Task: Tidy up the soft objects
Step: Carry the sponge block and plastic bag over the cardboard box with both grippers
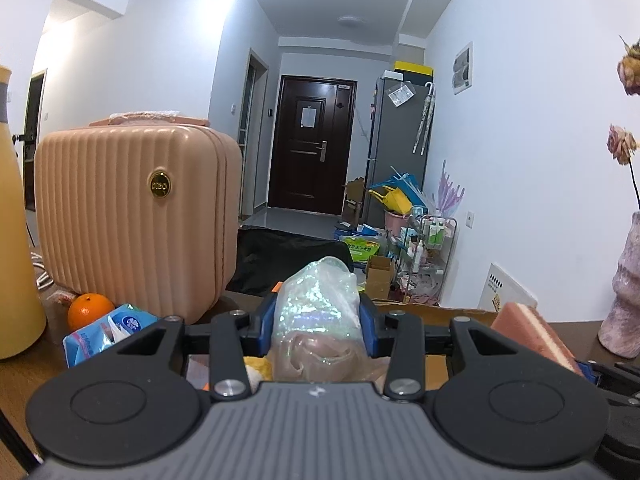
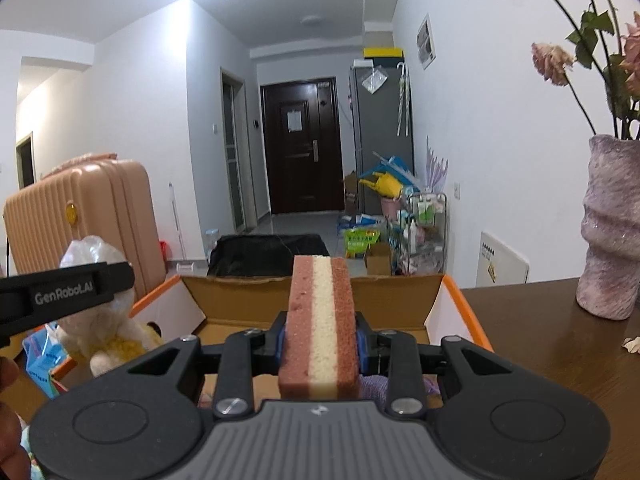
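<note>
**Both grippers loaded, box mostly unfilled as far as I can see**

Suitcase (image 1: pixel 136 216) first, since it's the biggest thing around: peach, ribbed, standing upright on the brown table (image 2: pixel 540 352) behind everything else, not part of the job. Next down in size is the cardboard box (image 2: pixel 312 304), flaps open with orange edges, sitting right in front of both grippers. That looks like the drop spot for the soft stuff, though that's my guess.

Progress-wise, I'd call it the middle of the task. The left gripper (image 1: pixel 318 322) is clamped on a plush toy in a plastic bag (image 1: pixel 320 312), held up above the table at the box's left side; from the right wrist view you can see the toy (image 2: pixel 102 320) hanging by the left flap. The right gripper (image 2: pixel 320 344) is squeezed onto a layered sponge (image 2: pixel 322 320), pink-cream-pink, standing on edge over the box opening. Neither one is released yet. Something purple and knitted-looking (image 2: pixel 376 386) sits low in the box under the sponge, so maybe one item is already in.

Still out on the table: a tissue pack (image 1: pixel 106 330) next to an orange (image 1: pixel 89 309).

Hard to see: the box floor is mostly blocked by the gripper bodies, so I can't tell what else is inside. The vase (image 2: pixel 612 224) is cut off at the right edge.
</note>
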